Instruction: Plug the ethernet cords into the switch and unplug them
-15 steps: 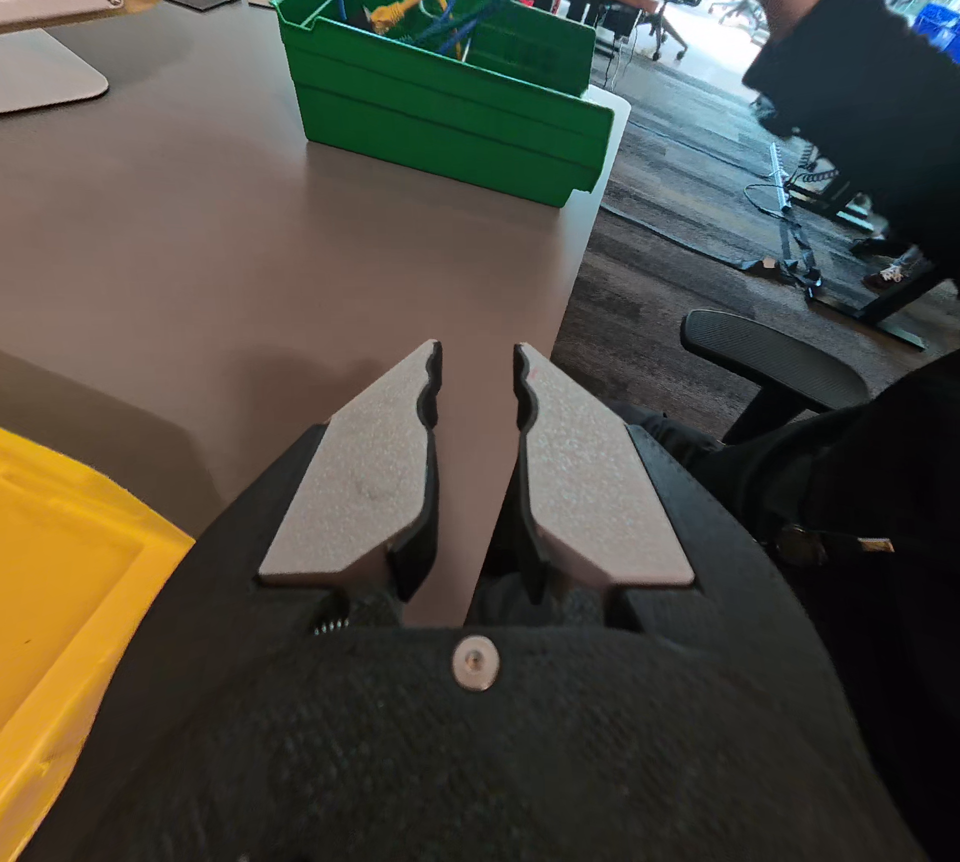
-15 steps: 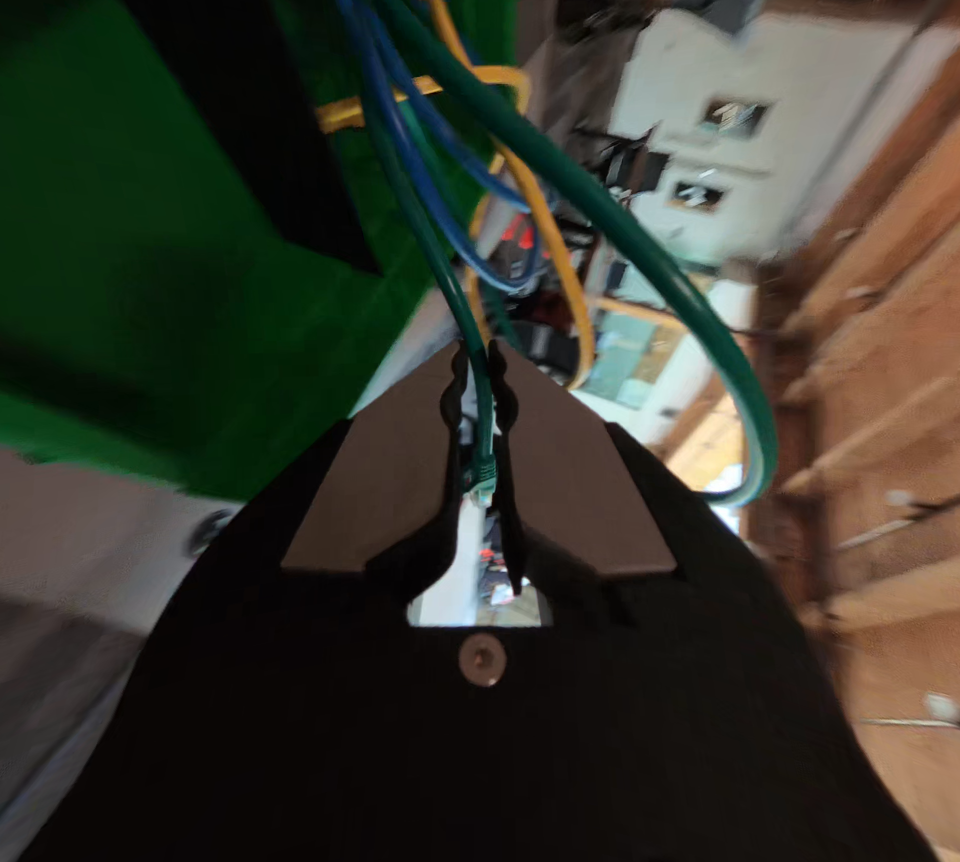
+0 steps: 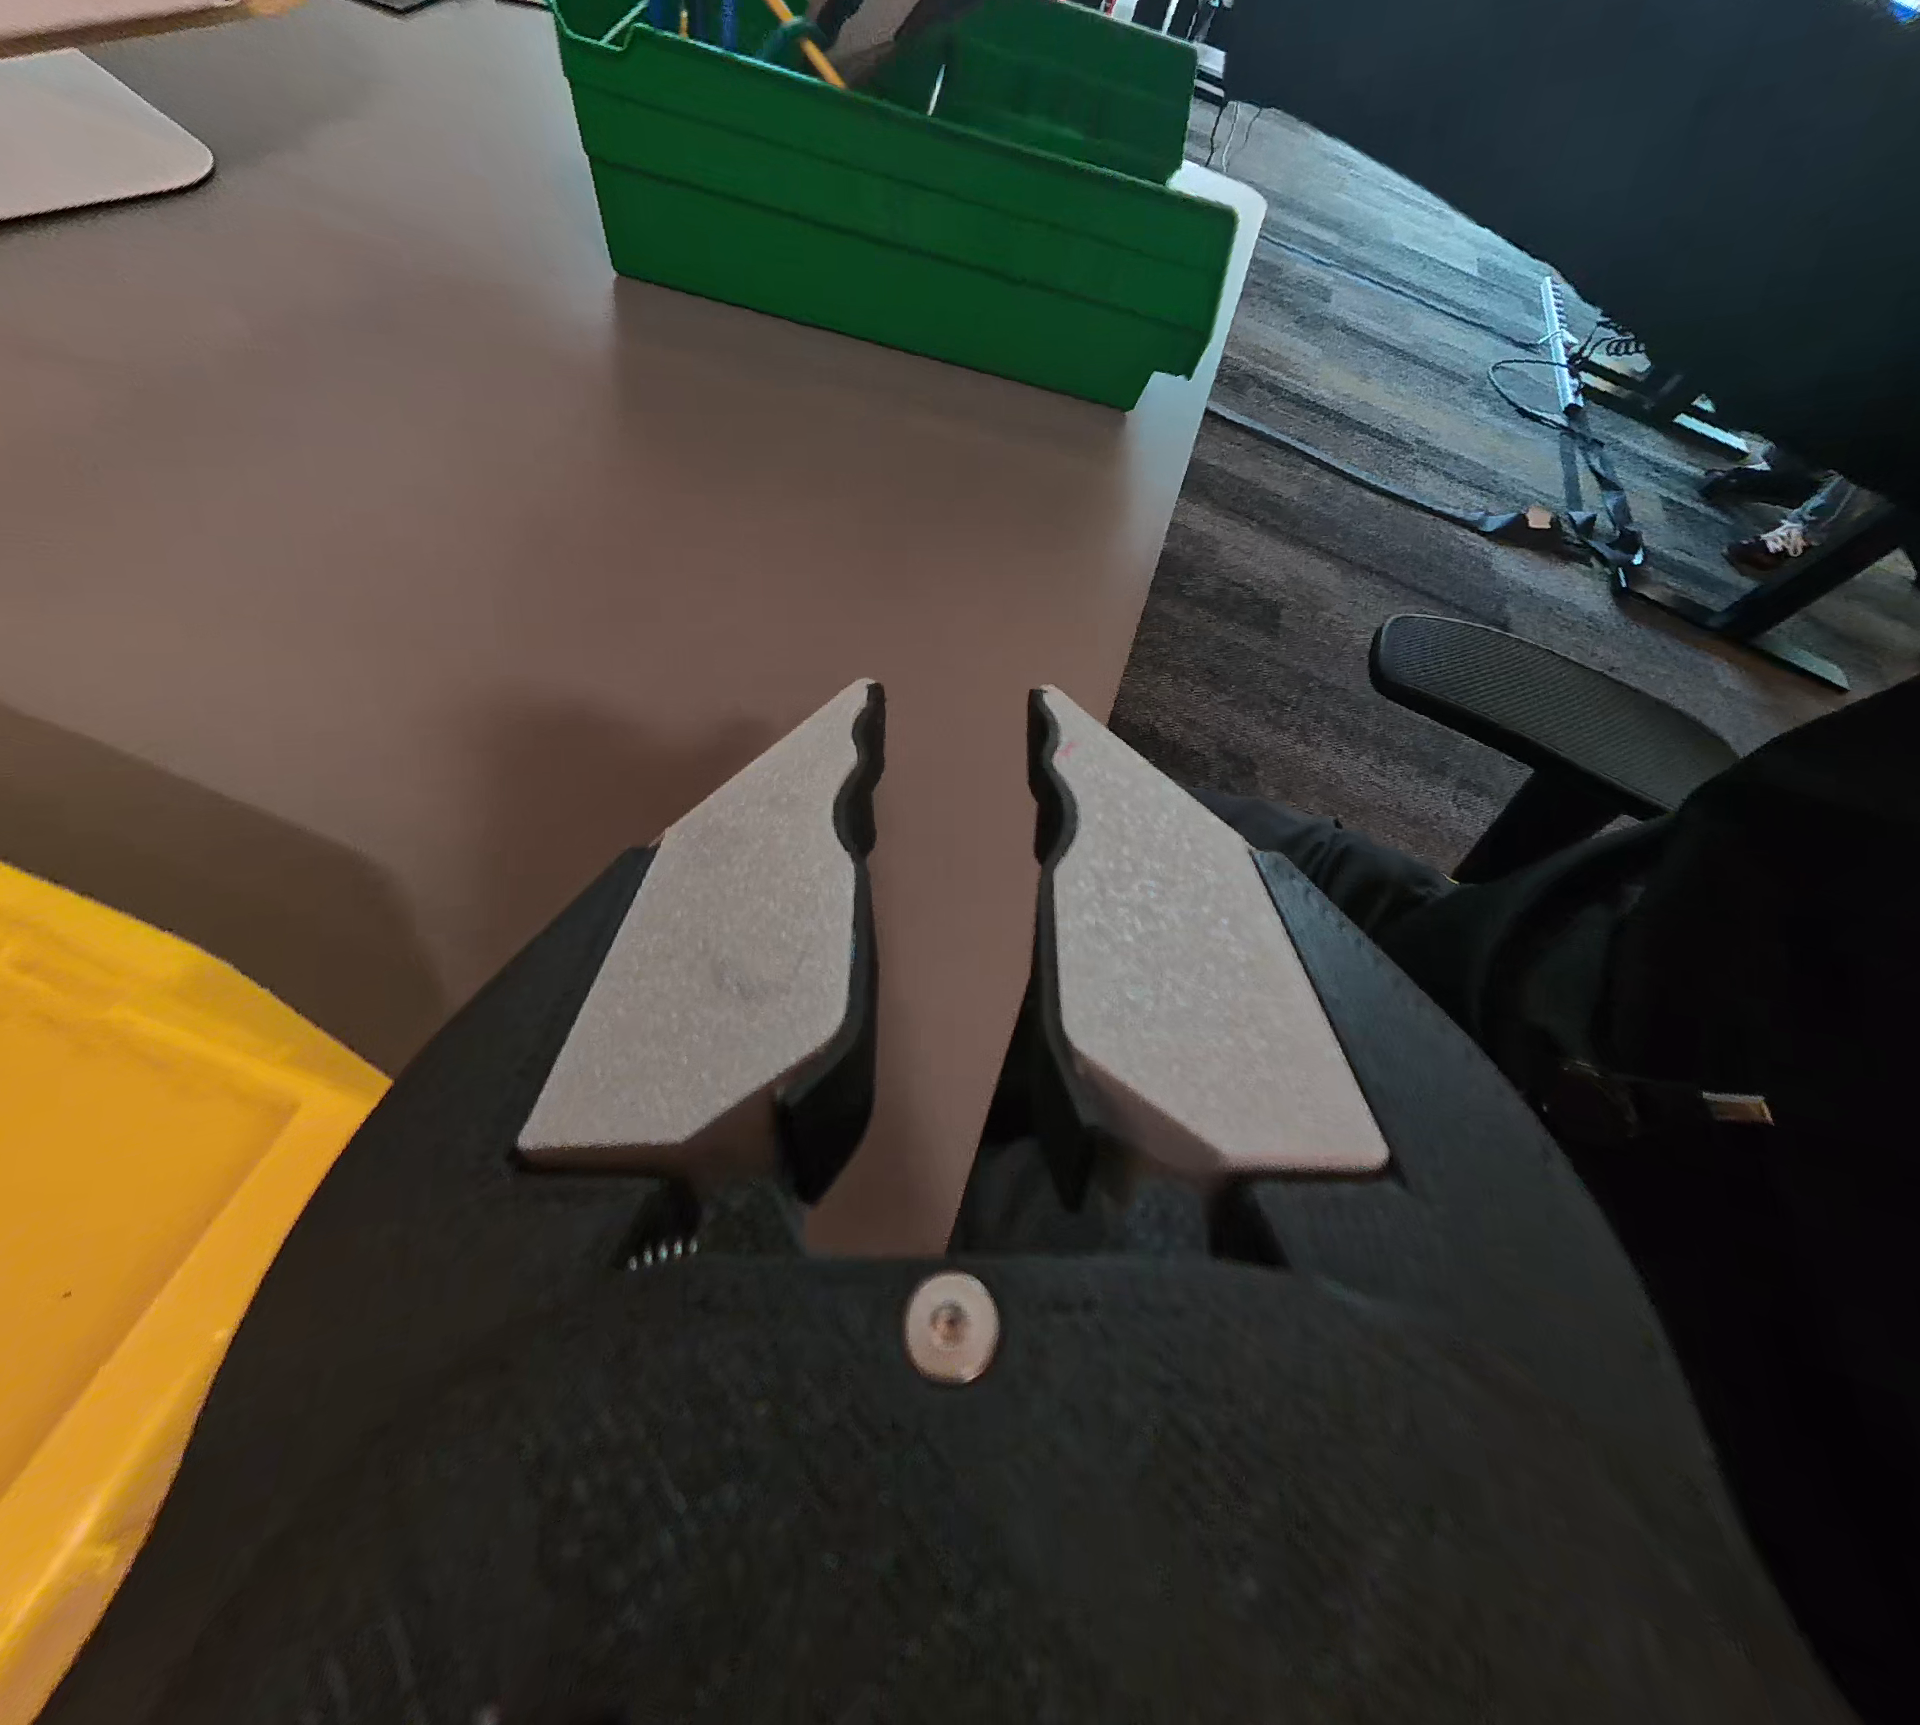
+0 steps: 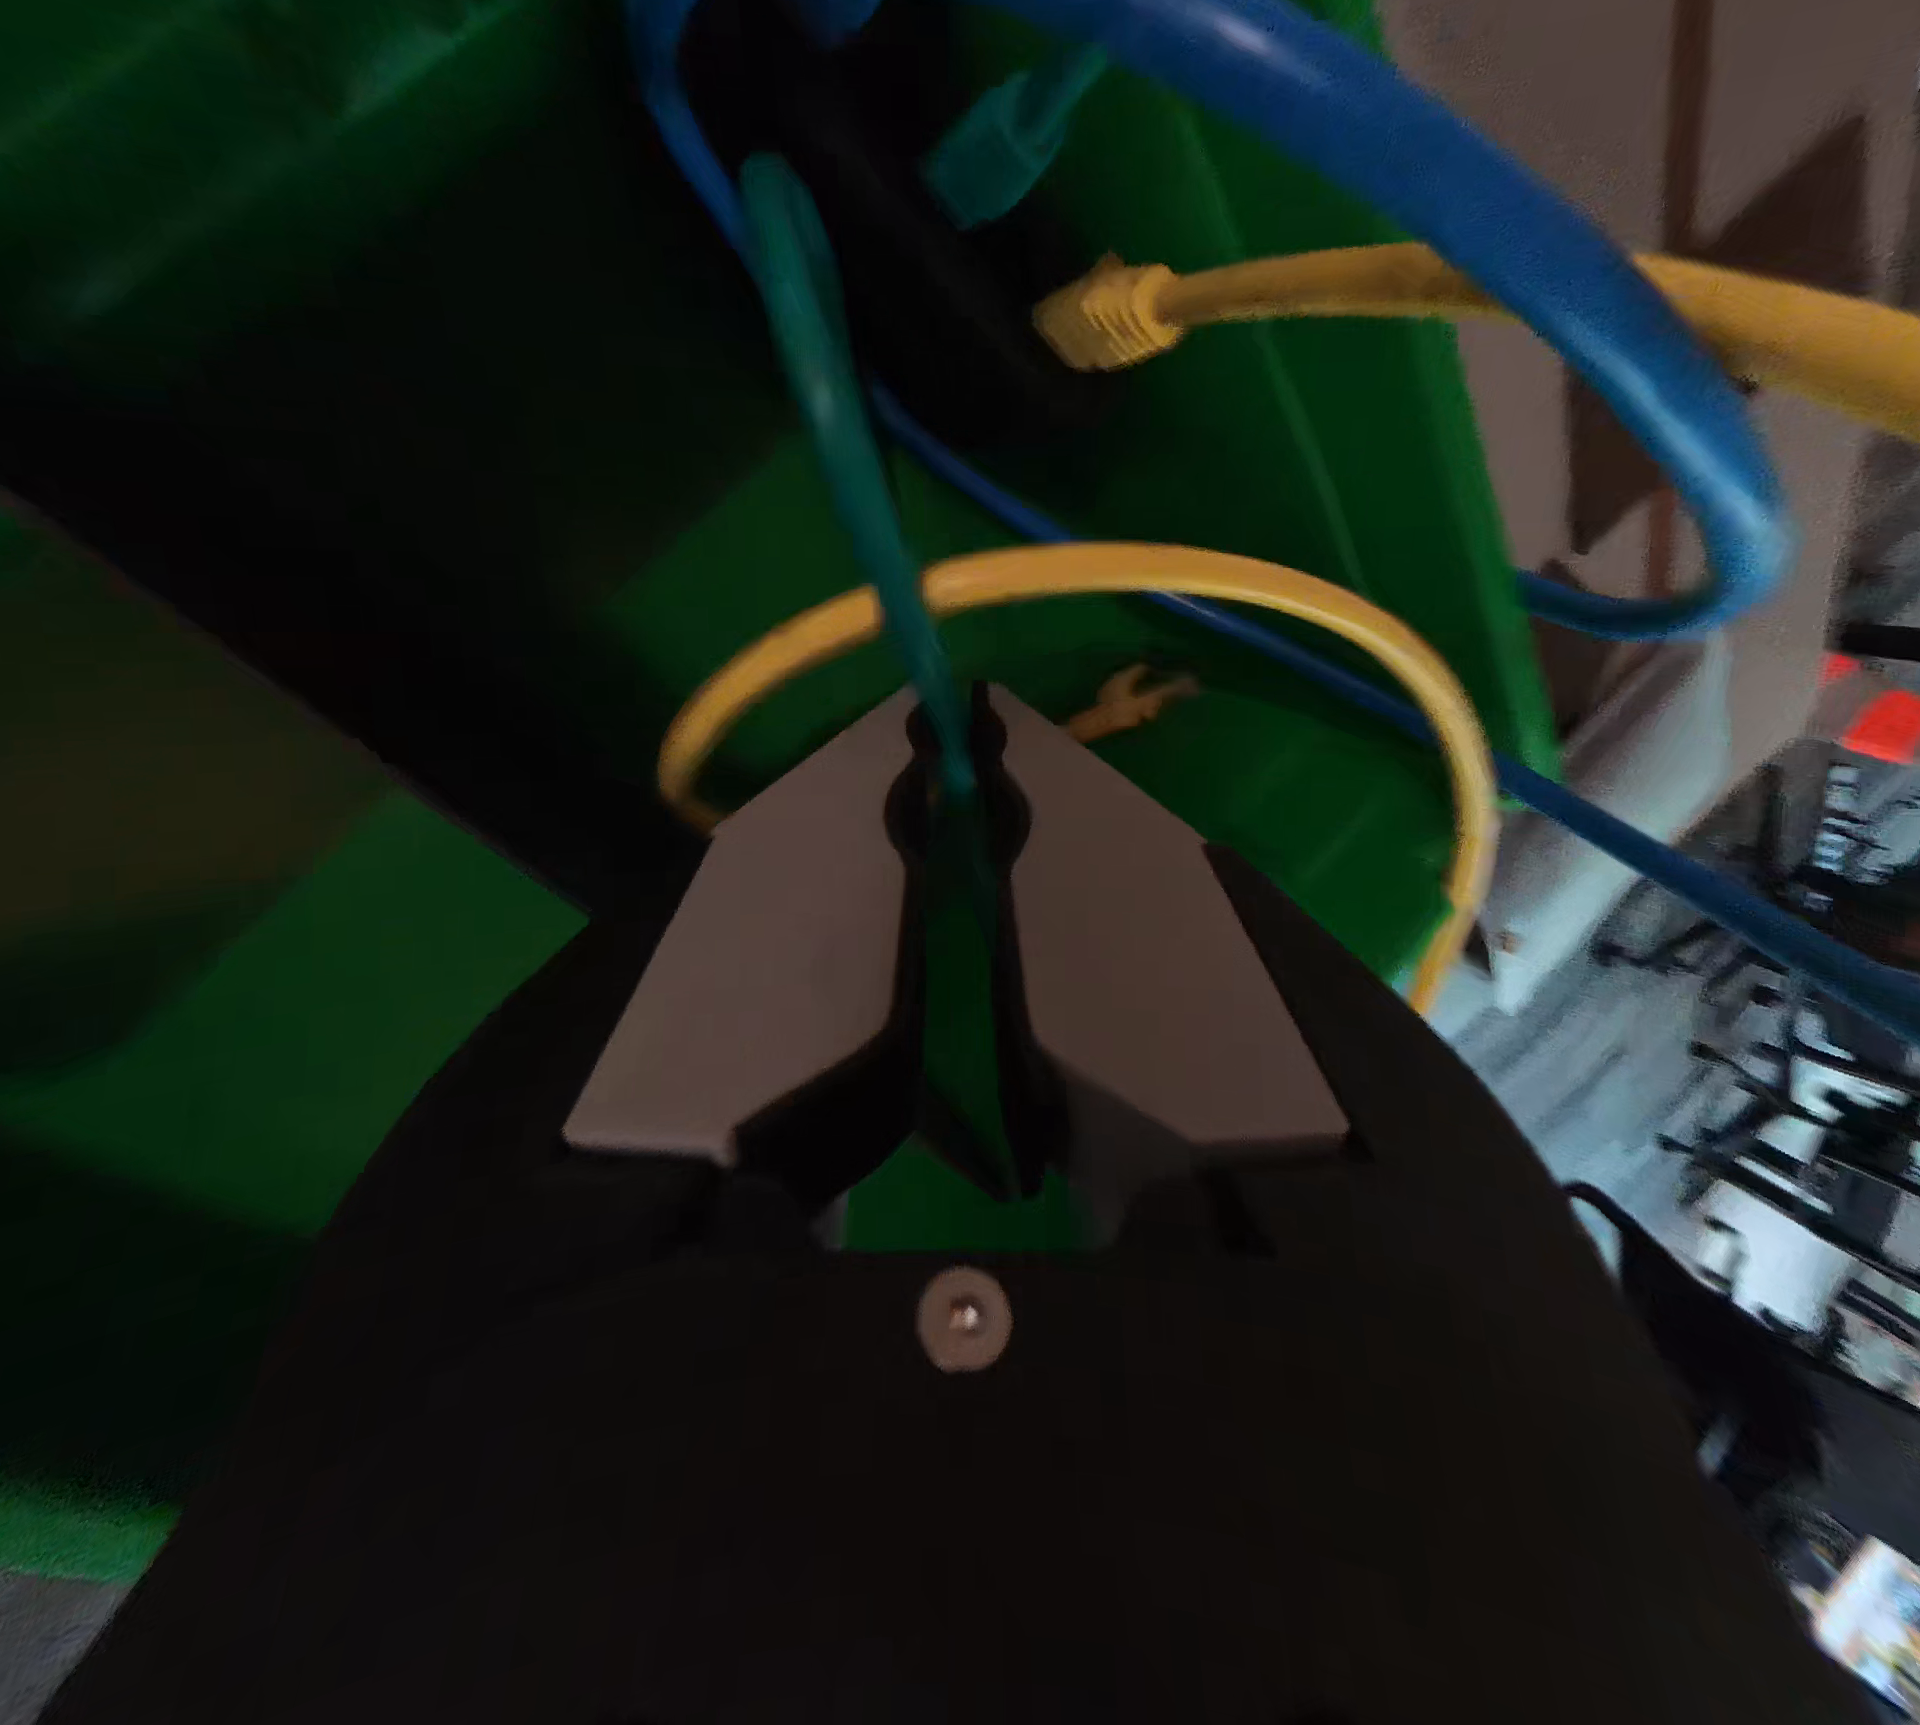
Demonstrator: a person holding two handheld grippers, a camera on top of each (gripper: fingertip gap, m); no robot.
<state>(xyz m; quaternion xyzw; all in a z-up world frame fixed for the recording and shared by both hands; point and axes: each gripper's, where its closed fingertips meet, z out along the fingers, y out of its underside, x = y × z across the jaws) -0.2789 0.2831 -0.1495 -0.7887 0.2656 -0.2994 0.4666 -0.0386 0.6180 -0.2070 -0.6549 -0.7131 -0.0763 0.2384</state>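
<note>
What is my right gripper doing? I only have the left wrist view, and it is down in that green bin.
Observer: The right gripper is shut on a green cord, pinched between its fingertips.
Operator: Are other cords close to it?
Observer: Yes. A yellow cord loops just past the tips, and a thick blue cord arcs above.
Operator: Any loose plug ends?
Observer: A yellow plug hangs free over the green bin, beside a dark box I cannot make out.
</note>
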